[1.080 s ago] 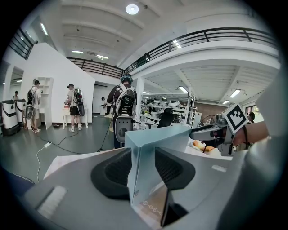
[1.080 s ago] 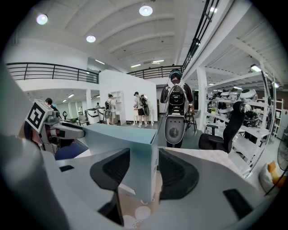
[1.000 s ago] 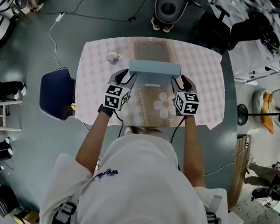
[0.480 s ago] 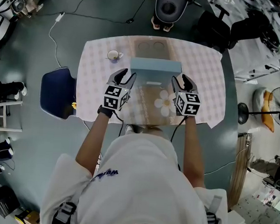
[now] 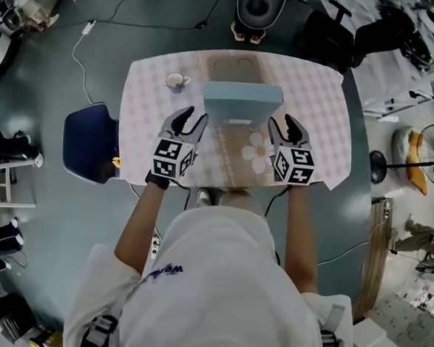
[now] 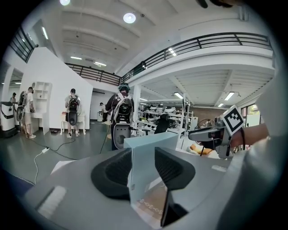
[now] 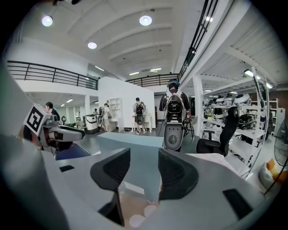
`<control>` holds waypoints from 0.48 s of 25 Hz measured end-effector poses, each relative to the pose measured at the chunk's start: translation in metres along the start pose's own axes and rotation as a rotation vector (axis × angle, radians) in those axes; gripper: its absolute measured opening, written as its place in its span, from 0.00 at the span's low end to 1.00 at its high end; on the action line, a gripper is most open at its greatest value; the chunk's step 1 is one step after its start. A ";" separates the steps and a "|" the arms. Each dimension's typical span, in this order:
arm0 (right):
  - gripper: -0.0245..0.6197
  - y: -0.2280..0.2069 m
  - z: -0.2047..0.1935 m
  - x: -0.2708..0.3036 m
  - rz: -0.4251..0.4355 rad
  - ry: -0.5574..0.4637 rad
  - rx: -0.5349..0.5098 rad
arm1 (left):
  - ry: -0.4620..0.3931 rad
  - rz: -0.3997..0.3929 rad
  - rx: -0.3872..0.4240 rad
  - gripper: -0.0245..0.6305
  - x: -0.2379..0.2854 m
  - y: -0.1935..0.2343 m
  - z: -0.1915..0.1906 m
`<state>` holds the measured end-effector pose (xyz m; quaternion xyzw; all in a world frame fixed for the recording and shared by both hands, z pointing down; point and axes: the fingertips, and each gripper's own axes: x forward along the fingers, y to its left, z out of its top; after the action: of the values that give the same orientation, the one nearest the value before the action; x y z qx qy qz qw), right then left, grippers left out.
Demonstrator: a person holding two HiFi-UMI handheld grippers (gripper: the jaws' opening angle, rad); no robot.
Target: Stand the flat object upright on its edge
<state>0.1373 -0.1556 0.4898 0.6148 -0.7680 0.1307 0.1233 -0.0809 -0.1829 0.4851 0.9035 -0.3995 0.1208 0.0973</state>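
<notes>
A flat pale-blue box (image 5: pixel 242 102) is held over the table between my two grippers, one at each end. It stands on its long edge, its narrow top face up and a white label on the near side. My left gripper (image 5: pixel 193 118) is shut on the box's left end (image 6: pixel 143 157), which fills the gap between the dark pads. My right gripper (image 5: pixel 282 125) is shut on the right end (image 7: pixel 145 166) in the same way. Whether the lower edge touches the brown flower mat (image 5: pixel 254 153) I cannot tell.
The table (image 5: pixel 318 102) has a pale checked cloth. A cup (image 5: pixel 176 80) stands at its far left. A blue chair (image 5: pixel 89 141) is left of the table, and a dark wheeled machine (image 5: pixel 256 5) stands beyond the far edge. Cables lie on the floor.
Both grippers and the box have shifted together a little, away from the person and upward. The grip at both ends looks the same.
</notes>
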 end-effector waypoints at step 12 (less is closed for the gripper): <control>0.31 0.038 0.010 -0.054 0.005 -0.086 -0.022 | -0.107 0.016 0.041 0.26 -0.061 -0.014 0.006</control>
<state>0.1117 -0.1017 0.4591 0.6166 -0.7754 0.0959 0.0969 -0.1096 -0.1330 0.4602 0.9072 -0.4090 0.0814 0.0563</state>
